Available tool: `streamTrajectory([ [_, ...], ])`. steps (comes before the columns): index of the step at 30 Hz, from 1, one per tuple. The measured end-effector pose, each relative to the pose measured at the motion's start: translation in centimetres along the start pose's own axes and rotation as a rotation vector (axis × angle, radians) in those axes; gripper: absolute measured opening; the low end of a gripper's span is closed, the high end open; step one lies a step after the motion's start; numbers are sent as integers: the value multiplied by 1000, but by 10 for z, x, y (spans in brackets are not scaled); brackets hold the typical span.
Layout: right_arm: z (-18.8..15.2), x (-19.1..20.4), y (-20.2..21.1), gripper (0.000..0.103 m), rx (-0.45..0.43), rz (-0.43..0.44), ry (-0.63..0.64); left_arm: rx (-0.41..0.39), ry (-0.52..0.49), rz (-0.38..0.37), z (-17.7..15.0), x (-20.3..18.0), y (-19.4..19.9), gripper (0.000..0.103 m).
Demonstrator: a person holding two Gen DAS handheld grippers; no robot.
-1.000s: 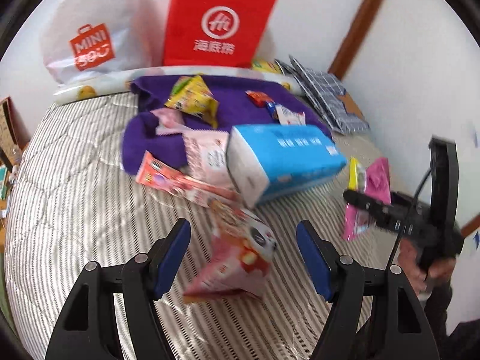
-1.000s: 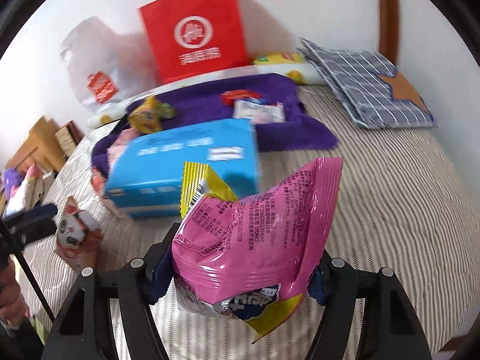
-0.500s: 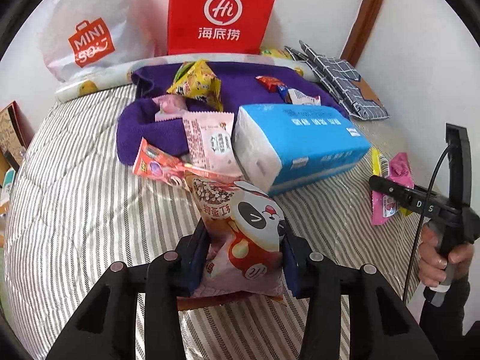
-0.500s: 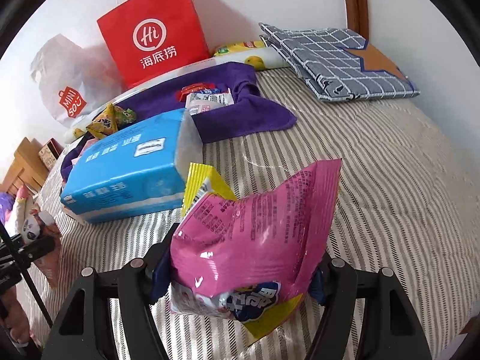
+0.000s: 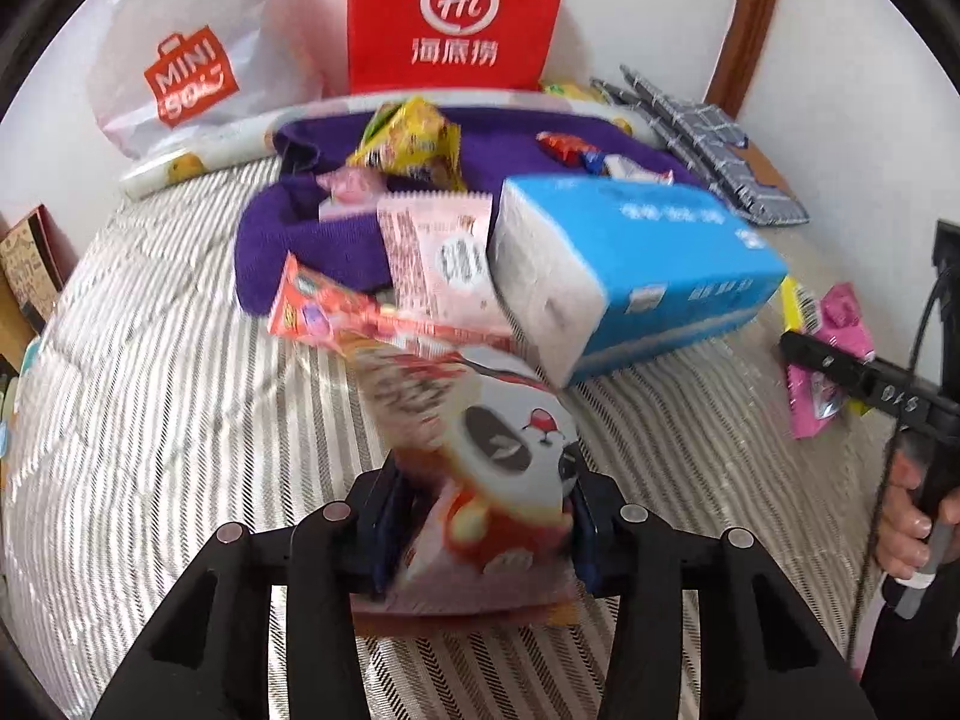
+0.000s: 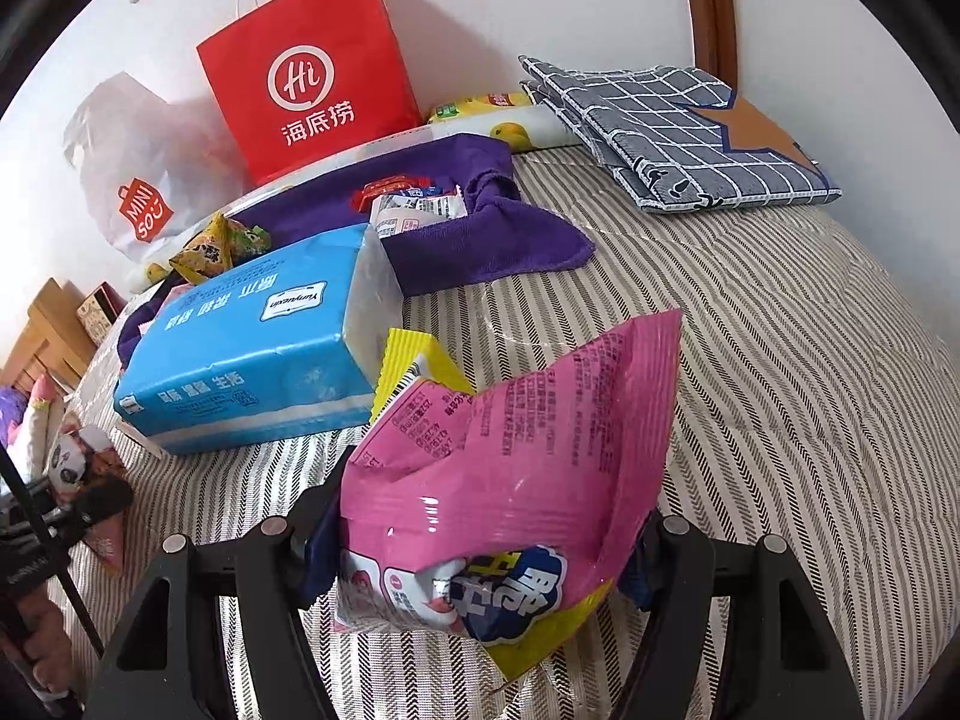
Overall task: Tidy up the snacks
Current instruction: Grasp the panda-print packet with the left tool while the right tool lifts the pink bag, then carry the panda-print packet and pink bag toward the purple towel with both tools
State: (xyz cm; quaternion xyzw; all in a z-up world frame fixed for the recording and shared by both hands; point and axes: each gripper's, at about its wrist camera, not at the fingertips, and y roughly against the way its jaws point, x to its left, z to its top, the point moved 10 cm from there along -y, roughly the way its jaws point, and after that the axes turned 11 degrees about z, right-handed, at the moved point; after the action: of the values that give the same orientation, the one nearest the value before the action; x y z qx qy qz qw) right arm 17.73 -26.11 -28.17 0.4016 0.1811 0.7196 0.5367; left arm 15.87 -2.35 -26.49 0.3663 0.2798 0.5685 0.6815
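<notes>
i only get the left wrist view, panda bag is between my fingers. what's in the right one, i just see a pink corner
Observer: The right gripper is shut on a pink snack bag, with a yellow packet tucked behind it.
Operator: any print on the pink bag
Observer: Yes, a blue and white logo low on its front, near the fingers.
Operator: what's right of the tissue pack, my view cuts off
Observer: Bare striped bedding runs right of the blue tissue pack, up to a folded grey checked cloth at the wall.
</notes>
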Motion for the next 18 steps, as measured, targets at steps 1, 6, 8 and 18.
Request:
streamTrajectory([
  [1, 0, -1, 0, 69, -1, 5, -6, -25, 0, 5, 1, 0, 1, 44],
  [6, 0, -1, 0, 70, 0, 4, -5, -24, 12, 0, 2, 2, 1, 44],
  [8, 0, -1, 0, 70, 1, 2, -2, -24, 10, 0, 1, 2, 1, 44],
  [18, -1, -1, -2, 71, 6, 6, -4, -28, 29, -19, 2, 3, 2, 44],
])
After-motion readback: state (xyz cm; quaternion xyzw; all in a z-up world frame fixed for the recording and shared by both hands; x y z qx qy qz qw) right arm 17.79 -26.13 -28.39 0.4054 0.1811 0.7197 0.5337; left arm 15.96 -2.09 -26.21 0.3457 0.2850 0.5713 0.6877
